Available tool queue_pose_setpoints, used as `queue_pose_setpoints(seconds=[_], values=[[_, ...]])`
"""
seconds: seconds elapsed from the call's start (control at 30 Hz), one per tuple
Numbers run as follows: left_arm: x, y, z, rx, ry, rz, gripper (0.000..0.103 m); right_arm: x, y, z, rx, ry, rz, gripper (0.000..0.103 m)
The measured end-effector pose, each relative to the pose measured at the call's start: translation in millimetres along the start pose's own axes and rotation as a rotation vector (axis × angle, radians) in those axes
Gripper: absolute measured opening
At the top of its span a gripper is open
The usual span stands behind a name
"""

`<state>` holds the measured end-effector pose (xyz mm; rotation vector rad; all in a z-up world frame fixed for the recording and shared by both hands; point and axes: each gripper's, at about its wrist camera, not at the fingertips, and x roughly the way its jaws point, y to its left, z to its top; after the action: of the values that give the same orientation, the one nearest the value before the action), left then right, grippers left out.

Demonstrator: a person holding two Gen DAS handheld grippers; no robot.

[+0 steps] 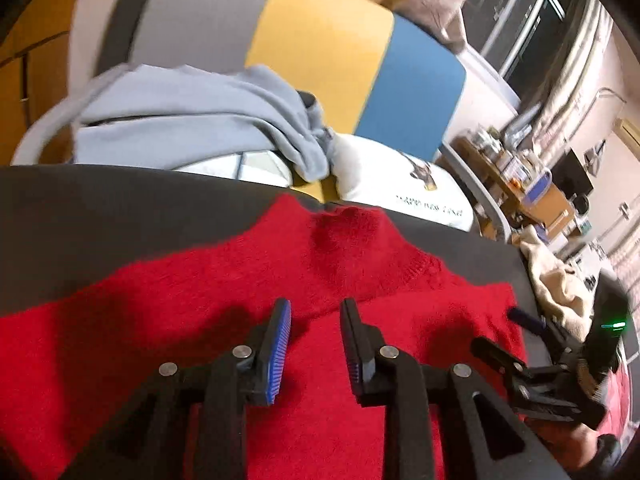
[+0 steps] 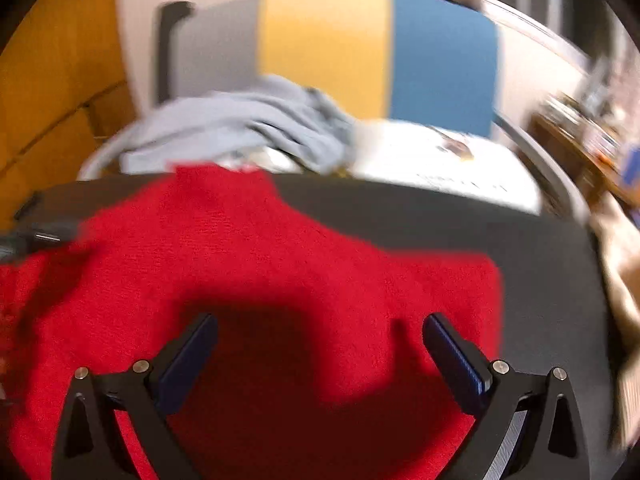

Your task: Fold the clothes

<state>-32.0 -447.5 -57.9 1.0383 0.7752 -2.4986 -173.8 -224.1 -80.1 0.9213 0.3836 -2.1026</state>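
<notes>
red sweater (image 1: 168, 320) flat on dark table (image 1: 100, 208) — left gripper (image 1: 315, 312) jaws narrow, right gripper (image 2: 320, 328) wide, both empty

Motion blur is smearing the shelf clutter (image 2: 600, 92) in the right wrist view, while the red sweater (image 2: 280, 248) is running off the bottom edge.

The sweater (image 1: 240, 300) is bright solid red, a fuzzy knit, lying on a dark grey desk (image 1: 100, 208). Behind it the chair back (image 1: 320, 52) runs in three plain blocks: grey, mustard yellow, then blue. A pale blue-grey hoodie (image 1: 192, 116) is heaped beside a white shirt (image 1: 392, 184) with a small print and dark lettering. The fingers (image 1: 280, 352) are black with blue ribbed pads, and a cream cloth (image 1: 556, 280) sits off to the right
</notes>
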Motion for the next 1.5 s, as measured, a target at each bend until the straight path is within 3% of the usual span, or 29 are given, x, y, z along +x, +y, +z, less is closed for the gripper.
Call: queue_pose_setpoints(seconds=[0.17,0.2,0.3,0.5,0.73,0.83,1.03,1.17,1.23,1.37,1.5], values=[[23,6,15,-0.015,0.016,0.063,0.025,32,37,27,-0.08,0.043,0.186,0.103],[27,9,18,-0.023,0.018,0.081,0.025,40,42,30,-0.099,0.056,0.19,0.103],[36,30,17,-0.053,-0.008,0.136,0.025,73,49,33,-0.133,0.135,0.161,0.103],[30,65,1,-0.21,-0.093,0.048,0.015,79,36,26,-0.065,0.088,0.083,0.103],[31,54,7,-0.18,-0.083,0.108,0.016,79,40,26,-0.086,0.082,0.059,0.103],[14,44,12,-0.192,-0.083,0.093,0.026,78,41,25,-0.086,0.084,0.068,0.103],[5,28,47,0.074,-0.01,0.034,0.036,59,17,46,-0.052,0.098,0.252,0.103],[31,47,68,0.084,0.073,0.027,0.042,65,-12,75,0.036,0.104,0.342,0.103],[46,55,75,0.07,0.113,-0.005,0.043,79,-19,83,0.027,0.125,0.333,0.099],[64,55,79,0.091,0.135,-0.075,0.048,108,-22,91,-0.029,0.157,0.302,0.077],[82,43,85,0.155,0.168,-0.121,0.051,127,-13,94,-0.096,0.158,0.317,0.075]])
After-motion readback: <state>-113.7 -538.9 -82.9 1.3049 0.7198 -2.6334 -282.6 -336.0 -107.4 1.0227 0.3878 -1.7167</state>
